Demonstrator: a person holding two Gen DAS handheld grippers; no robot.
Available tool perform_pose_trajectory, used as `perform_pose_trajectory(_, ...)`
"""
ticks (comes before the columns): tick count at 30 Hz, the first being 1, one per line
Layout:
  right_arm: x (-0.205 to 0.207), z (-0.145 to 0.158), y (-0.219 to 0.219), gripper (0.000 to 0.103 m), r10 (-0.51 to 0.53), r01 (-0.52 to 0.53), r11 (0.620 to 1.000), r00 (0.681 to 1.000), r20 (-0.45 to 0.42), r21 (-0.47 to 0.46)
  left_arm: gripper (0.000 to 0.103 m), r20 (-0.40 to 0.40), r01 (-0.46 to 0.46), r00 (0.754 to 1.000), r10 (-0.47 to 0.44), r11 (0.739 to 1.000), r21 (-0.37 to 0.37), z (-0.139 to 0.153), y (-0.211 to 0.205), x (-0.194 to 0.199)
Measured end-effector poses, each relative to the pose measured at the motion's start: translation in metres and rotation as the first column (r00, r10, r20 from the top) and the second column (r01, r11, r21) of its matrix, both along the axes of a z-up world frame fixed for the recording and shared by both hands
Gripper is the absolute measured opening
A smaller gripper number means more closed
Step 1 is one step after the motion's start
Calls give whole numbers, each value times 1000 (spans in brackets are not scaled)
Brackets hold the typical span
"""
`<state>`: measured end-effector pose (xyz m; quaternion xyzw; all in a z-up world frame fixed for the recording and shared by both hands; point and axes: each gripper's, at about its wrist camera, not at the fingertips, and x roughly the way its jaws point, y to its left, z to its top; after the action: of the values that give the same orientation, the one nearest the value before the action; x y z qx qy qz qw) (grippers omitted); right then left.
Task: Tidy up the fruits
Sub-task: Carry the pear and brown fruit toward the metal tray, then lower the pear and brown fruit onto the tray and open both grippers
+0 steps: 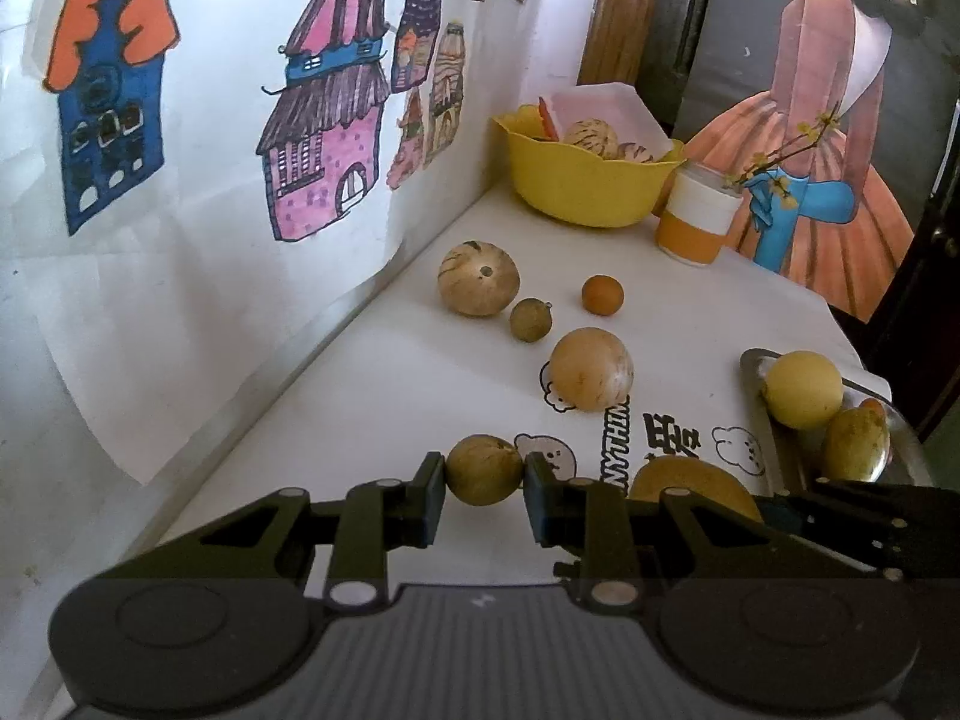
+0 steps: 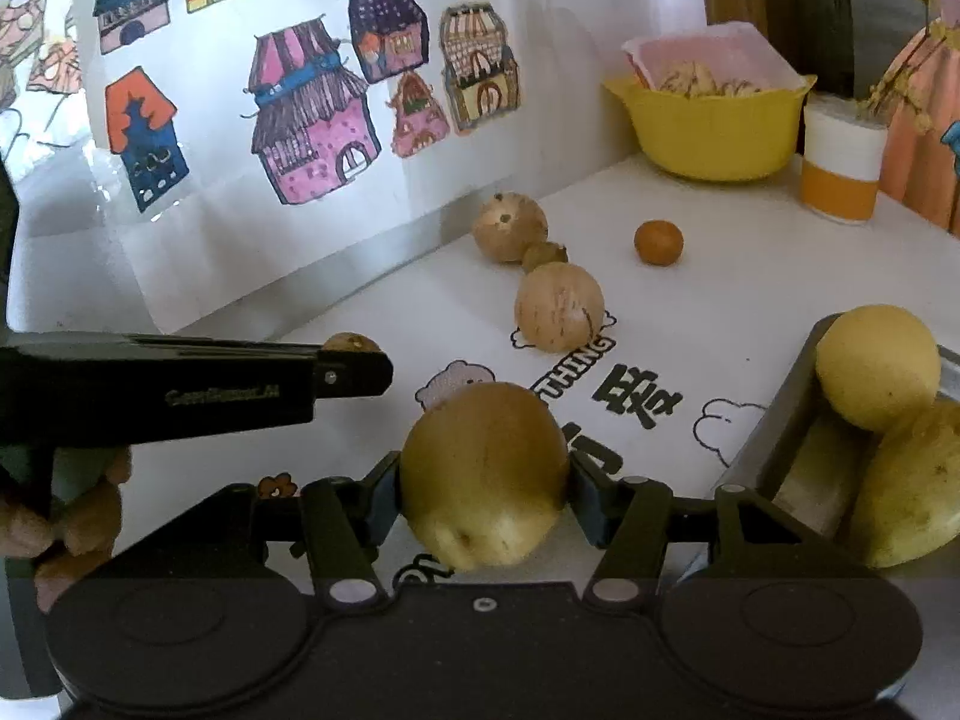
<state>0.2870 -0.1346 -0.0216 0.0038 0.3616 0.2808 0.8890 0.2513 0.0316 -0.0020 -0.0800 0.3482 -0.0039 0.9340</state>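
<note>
A: Left gripper (image 1: pixel 483 471), own camera: jaws closed partway onto a small brown fruit (image 1: pixel 483 469), pads touching both its sides, low over the table (image 1: pixel 384 420). Whether the fruit rests on the cloth or hangs just above it, can't tell.

B: Right camera shows that gripper side-on, only the fruit's top peeking over the finger (image 2: pixel 351 341). It also shows the hand (image 2: pixel 72 516) gripping its handle, which the left view lacks.

A: Right gripper (image 2: pixel 485 480)?

B: Jaws spread wide and clamped on a large yellow-green fruit (image 2: pixel 485 474), which looks held off the cloth. The left view catches only its top (image 1: pixel 690 480) behind the finger linkage.

A: Outward, left view: pale round fruit (image 1: pixel 591 368), small olive one (image 1: pixel 530 319), striped melon (image 1: pixel 477 278), small orange (image 1: pixel 602 294) apart to the right.

B: From the right camera the first three overlap in a line; the left view shows them apart.

A: Metal tray (image 1: pixel 757 360) at right holds a yellow ball-like fruit (image 1: pixel 802 388) and a mango-like one (image 1: pixel 855 444), touching.

B: Right view adds the tray's inner wall (image 2: pixel 810 468).

A: Far back: yellow bowl (image 1: pixel 585 192) with a pink tub (image 1: pixel 624 105) inside, striped fruit in it; orange-and-white cup (image 1: pixel 696 222) beside.
</note>
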Motion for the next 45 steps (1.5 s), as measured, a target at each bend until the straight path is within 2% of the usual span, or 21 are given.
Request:
perform_pose_trajectory(4, -5, 1, 1, 57, -1, 1, 1000, 1000, 22, -17, 31, 5, -4, 1000, 4, 1000, 7, 4, 0, -6)
perform_pose_trajectory(11, -29, 17, -21, 57, -41, 37, 997, 998, 45, 75, 31, 23, 10, 1000, -10, 1000, 18, 17, -9, -19)
perform_pose_trajectory(18, -50, 52, -67, 57, -141, 123, 979, 985, 101, 160, 31, 56, 67, 996, -68, 998, 17, 32, -39, -24)
perform_pose_trajectory(23, -61, 64, -114, 58, -233, 213, 964, 966, 116, 158, 31, 60, 134, 989, -133, 991, -4, 33, -71, -22)
perform_pose_trajectory(32, -65, 38, -185, 58, -368, 361, 928, 926, 82, 91, 31, 32, 265, 964, -264, 963, -40, 16, -140, -13)
perform_pose_trajectory(36, -57, 23, -199, 57, -384, 379, 922, 921, 70, 81, 31, 22, 303, 953, -303, 953, -20, 8, -164, -8)
perform_pose_trajectory(45, -37, 1, -207, 58, -379, 374, 922, 925, 40, 98, 31, -21, 304, 952, -304, 952, 17, -8, -179, 6)
